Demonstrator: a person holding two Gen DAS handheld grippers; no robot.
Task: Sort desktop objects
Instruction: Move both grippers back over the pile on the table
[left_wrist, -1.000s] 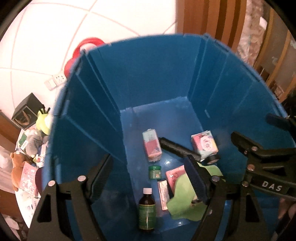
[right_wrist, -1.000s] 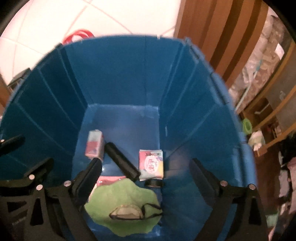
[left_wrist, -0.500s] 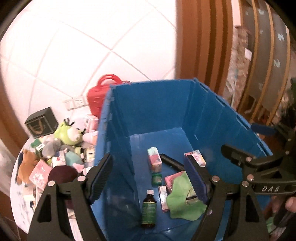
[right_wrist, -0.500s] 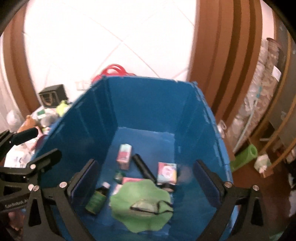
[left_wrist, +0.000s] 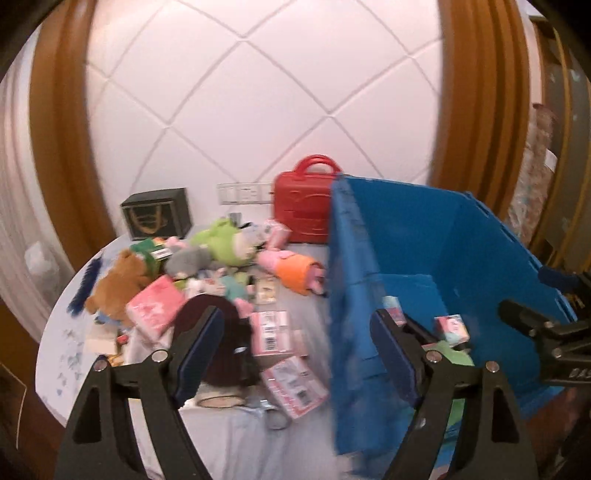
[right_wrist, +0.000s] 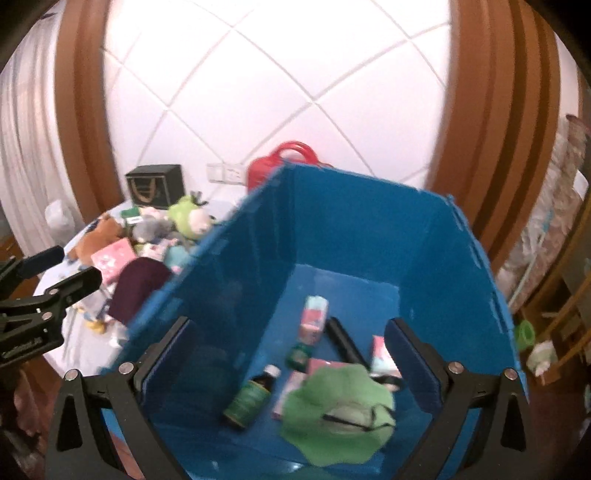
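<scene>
The toys (left_wrist: 218, 243), boxes (left_wrist: 157, 308) and packets (left_wrist: 293, 384) lie heaped on the bench (left_wrist: 236, 435), just left of the blue bin (right_wrist: 354, 236), which already holds a bottle (right_wrist: 251, 397) and a green cloth (right_wrist: 338, 411). The plush looks light and soft, best pinched mid-body; the flat packets seem slippery, better taken by an edge. Both the left gripper (left_wrist: 295, 350) and the right gripper (right_wrist: 288, 354) hang empty, fingers spread wide.

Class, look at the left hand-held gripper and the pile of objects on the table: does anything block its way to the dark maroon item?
Nothing visible does. The left hand-held gripper is open and empty, and the dark maroon item lies on top of the clutter just ahead. The blue bin stands to its right, out of the way.
</scene>
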